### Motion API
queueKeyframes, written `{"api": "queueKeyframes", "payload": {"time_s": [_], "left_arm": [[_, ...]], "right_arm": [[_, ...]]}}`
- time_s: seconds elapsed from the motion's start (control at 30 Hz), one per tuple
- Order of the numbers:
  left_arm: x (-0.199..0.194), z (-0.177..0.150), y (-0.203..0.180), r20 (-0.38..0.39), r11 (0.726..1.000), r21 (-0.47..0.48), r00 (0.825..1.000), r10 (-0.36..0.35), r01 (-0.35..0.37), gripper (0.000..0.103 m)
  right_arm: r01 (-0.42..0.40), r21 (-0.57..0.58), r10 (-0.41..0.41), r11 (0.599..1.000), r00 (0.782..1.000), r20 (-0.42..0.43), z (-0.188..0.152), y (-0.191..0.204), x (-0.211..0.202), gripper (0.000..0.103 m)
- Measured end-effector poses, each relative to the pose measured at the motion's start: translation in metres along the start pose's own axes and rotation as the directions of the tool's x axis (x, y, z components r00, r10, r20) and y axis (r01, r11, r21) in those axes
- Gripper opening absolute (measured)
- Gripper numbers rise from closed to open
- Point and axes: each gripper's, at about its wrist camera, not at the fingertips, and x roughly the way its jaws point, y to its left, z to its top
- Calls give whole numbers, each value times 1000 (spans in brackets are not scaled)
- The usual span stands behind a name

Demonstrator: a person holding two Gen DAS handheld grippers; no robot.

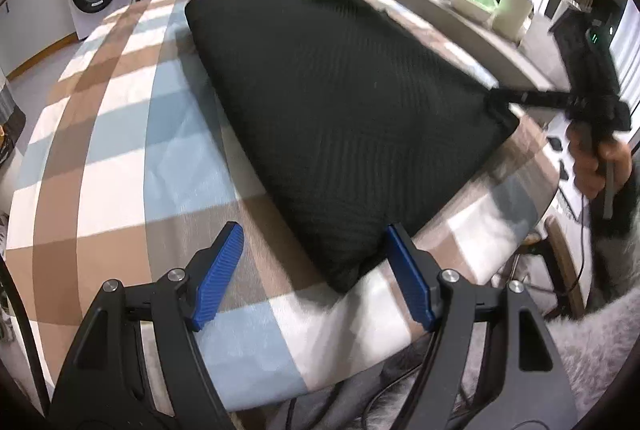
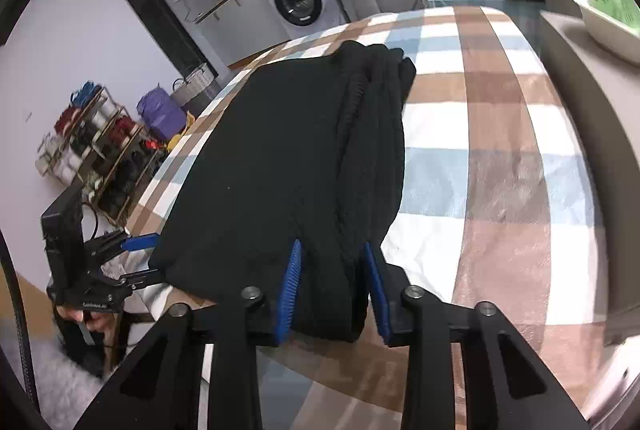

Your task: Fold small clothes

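table (image 1: 120, 134): one, checked cloth | black garment (image 1: 344, 110): one, folded, lying in the middle | left gripper (image 1: 316, 274): apart, empty, corner at its 1 o'clock | right gripper (image 2: 332, 290): pads around the thick edge | risk: edge may slip and the fold flop open

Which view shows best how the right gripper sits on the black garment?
The right wrist view: the right gripper has a thick bunched edge of the black garment between its blue pads. The left wrist view shows that gripper only far off and blurred, at the garment's corner.
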Motion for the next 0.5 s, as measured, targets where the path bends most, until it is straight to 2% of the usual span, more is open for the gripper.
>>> {"api": "queueKeyframes", "payload": {"time_s": [0.1, 0.17, 0.2, 0.27, 0.3, 0.4, 0.47, 0.5], "left_arm": [[-4, 7, 2, 41, 1000, -27, 999, 9, -8, 71], [-5, 13, 6, 64, 998, -58, 998, 6, -2, 71], [-4, 15, 8, 69, 997, -75, 998, 1, 4, 71], [2, 18, 11, 65, 995, -102, 998, -4, 10, 71], [5, 19, 13, 59, 994, -110, 998, 0, 7, 71], [13, 21, 21, 53, 989, -146, 999, -10, 18, 71], [19, 24, 28, 55, 983, -182, 998, -23, 32, 71], [22, 26, 32, 56, 979, -201, 998, -26, 37, 71]], "right_arm": [[-28, 37, 26, 999, 999, 40, 5, 0, -4, 34], [-28, 19, 27, 999, 998, 54, 7, 6, -4, 34], [-22, -2, 22, 1000, 999, 28, 6, 9, 2, 34], [26, -72, -31, 997, 997, -65, 0, 15, 19, 21], [40, -105, -47, 994, 997, -68, -4, 18, 20, 19], [39, -83, -44, 996, 997, -59, -2, 15, 11, 19], [18, -33, -18, 999, 1000, -3, 3, 7, 1, 23], [15, -1, -15, 1000, 1000, 15, 6, 3, -1, 29]]}}
